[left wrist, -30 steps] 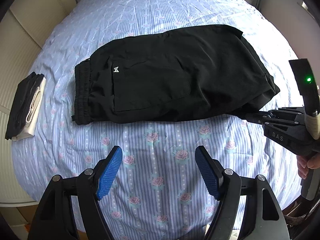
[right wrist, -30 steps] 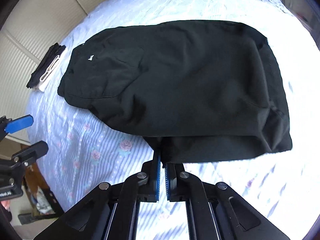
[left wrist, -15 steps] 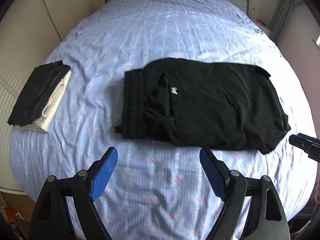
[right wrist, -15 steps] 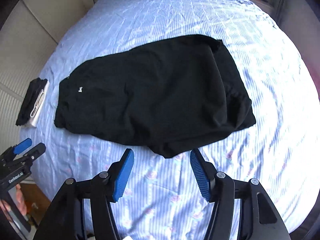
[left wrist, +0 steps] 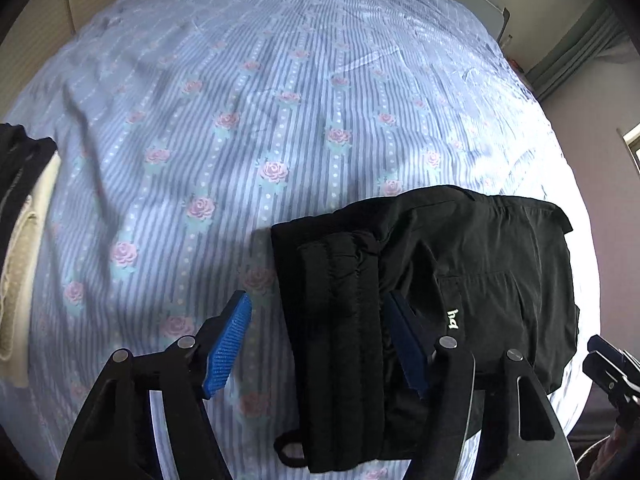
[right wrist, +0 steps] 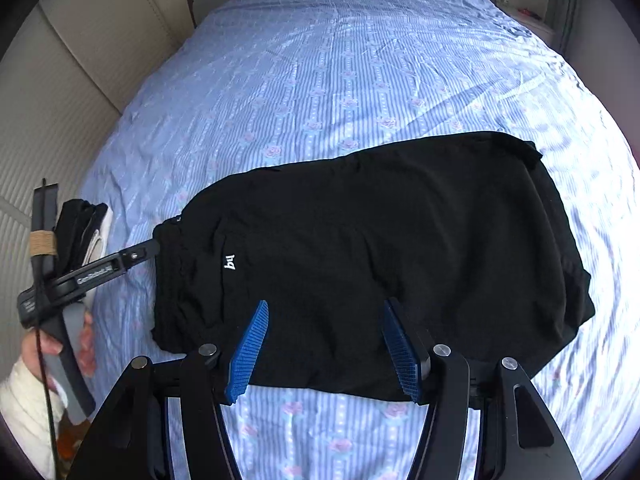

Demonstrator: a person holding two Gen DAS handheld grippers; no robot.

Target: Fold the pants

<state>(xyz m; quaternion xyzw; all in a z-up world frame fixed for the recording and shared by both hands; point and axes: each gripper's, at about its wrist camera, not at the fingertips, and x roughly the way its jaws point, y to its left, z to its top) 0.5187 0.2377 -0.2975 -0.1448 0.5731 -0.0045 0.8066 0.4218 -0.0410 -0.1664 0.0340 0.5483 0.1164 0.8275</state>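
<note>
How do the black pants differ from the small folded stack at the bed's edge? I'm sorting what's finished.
The black pants are one large, all-black piece mid-bed; the small folded stack is compact, black over cream, at the left edge. The pants lie between open tongs; the stack lies untouched. Both rest on the striped floral sheet.

A: What colour are the pants [right wrist: 380, 248]?
B: Black, with a small white logo [right wrist: 230, 262].
A: The bed sheet [left wrist: 248, 92]?
B: Pale blue stripes with pink roses.
A: The folded pile [left wrist: 20, 216]?
B: Black over cream. Gripper pads [right wrist: 246, 350] are blue
</note>
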